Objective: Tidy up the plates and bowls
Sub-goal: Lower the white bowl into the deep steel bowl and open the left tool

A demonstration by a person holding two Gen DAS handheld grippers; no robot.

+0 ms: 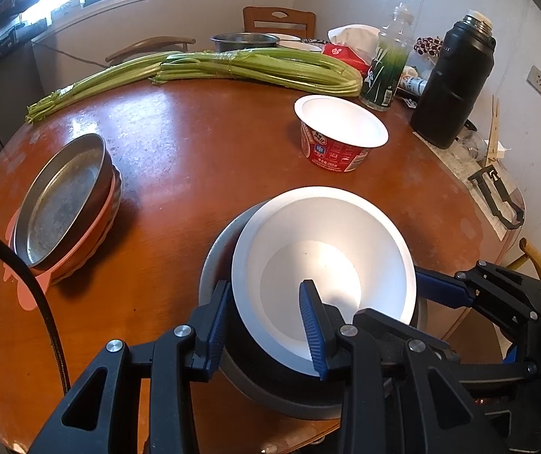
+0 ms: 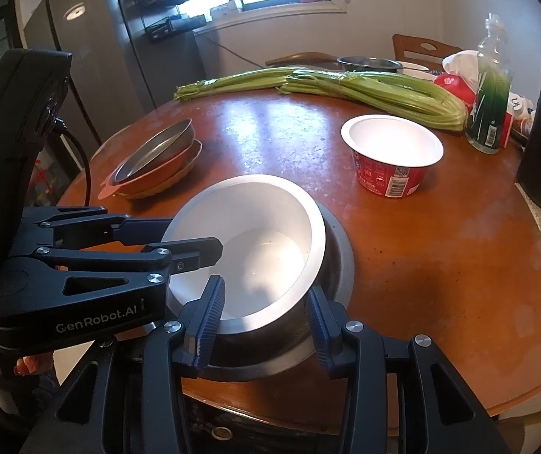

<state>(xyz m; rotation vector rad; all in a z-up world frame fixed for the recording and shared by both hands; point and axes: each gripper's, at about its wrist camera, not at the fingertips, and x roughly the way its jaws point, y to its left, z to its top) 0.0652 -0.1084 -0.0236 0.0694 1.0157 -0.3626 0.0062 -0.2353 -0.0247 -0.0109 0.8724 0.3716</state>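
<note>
Pinching the white bowl point(image 1: 323, 261) by its near rim, the left gripper point(image 1: 266, 325) is tilting it inside the metal bowl point(image 2: 330, 276), which the right gripper point(image 2: 266, 321) is clasping half-open.

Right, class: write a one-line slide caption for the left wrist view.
Both tongs grip a white bowl nested in a grey bowl on the round wooden table.
</note>
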